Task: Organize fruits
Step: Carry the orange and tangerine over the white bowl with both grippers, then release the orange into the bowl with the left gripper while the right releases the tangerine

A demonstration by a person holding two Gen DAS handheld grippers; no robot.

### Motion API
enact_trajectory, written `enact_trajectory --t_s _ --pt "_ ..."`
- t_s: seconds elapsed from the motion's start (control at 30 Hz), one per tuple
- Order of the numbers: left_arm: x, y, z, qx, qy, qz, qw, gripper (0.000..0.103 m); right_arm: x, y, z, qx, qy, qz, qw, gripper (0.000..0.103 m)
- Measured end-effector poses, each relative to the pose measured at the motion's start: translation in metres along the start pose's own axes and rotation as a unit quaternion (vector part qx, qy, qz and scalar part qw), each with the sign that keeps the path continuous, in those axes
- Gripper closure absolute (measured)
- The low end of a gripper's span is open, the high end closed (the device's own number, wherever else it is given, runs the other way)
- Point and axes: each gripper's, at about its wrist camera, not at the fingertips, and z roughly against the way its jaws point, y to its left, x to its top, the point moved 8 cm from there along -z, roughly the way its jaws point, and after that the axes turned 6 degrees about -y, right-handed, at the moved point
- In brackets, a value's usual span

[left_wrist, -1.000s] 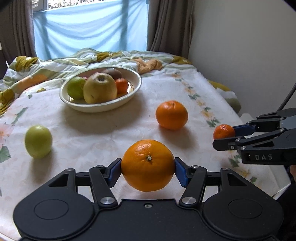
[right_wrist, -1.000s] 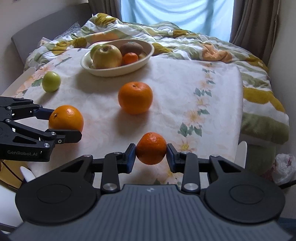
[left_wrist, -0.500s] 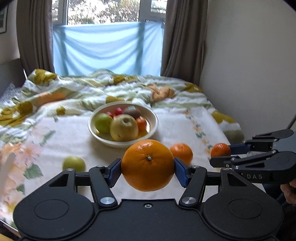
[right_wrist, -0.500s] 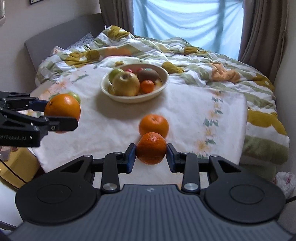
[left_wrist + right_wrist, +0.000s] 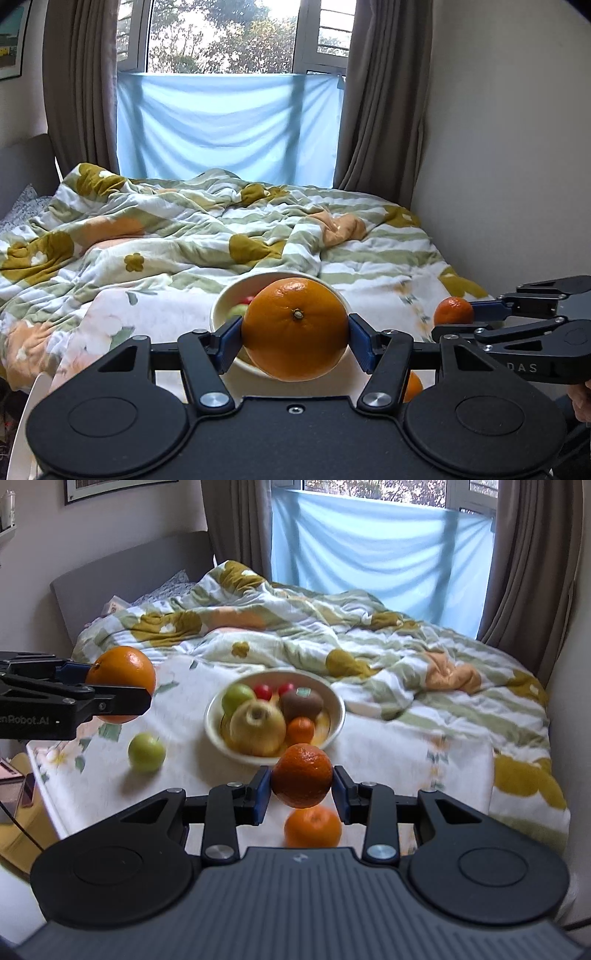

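Observation:
My left gripper (image 5: 294,334) is shut on a large orange (image 5: 295,328), held in the air in front of the white bowl (image 5: 221,312). In the right wrist view the same orange (image 5: 122,683) hangs at the left. A small mandarin (image 5: 302,775) sits clamped in my right gripper (image 5: 301,788), above the table and just before the bowl (image 5: 332,705). The bowl holds a yellow apple, a green apple, a kiwi, a small mandarin and red fruits. Another orange (image 5: 313,827) and a green apple (image 5: 146,752) lie on the table.
The floral tablecloth (image 5: 406,760) covers a table that stands against a bed with a crumpled striped quilt (image 5: 332,635). A wall runs along the right side, and a curtained window is at the back. A yellow object (image 5: 14,775) lies low at the left.
Both grippers have risen with their fruit and tilted up. The table has dropped low in both views and the window has come into sight. The bowl now sits behind the held fruit.

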Motion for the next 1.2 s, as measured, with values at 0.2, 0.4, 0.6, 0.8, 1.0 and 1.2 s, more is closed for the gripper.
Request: enact_trajectory --t_s 0.2,0.4,0.6,0.8,1.0,1.2 --pt "0.019 0.026 -0.042 -0.006 0.019 0.0 0.9998 0.038 0.029 -0.005 -0.028 -0.012 -0.002 -0.01 1.0 0.052" --pt "0.026 0.043 -0.091 -0.023 0.048 -0.009 0.9986 0.038 0.045 -0.014 -0.065 -0.028 0.008 -0.026 0.999 0.052" --pt "0.02 0.053 -0.143 -0.044 0.082 -0.018 0.9955 0.038 0.05 -0.024 -0.101 -0.045 0.027 -0.045 0.998 0.052" --pt "0.009 0.052 -0.183 -0.067 0.115 -0.034 0.9905 0.038 0.046 -0.034 -0.131 -0.063 0.049 -0.063 0.995 0.052" --pt "0.001 0.045 -0.202 -0.084 0.133 -0.063 0.9856 0.038 0.039 -0.041 -0.148 -0.077 0.063 -0.081 0.992 0.052" --pt "-0.008 0.041 -0.211 -0.092 0.143 -0.088 0.9814 0.038 0.035 -0.044 -0.154 -0.089 0.068 -0.095 0.989 0.052"
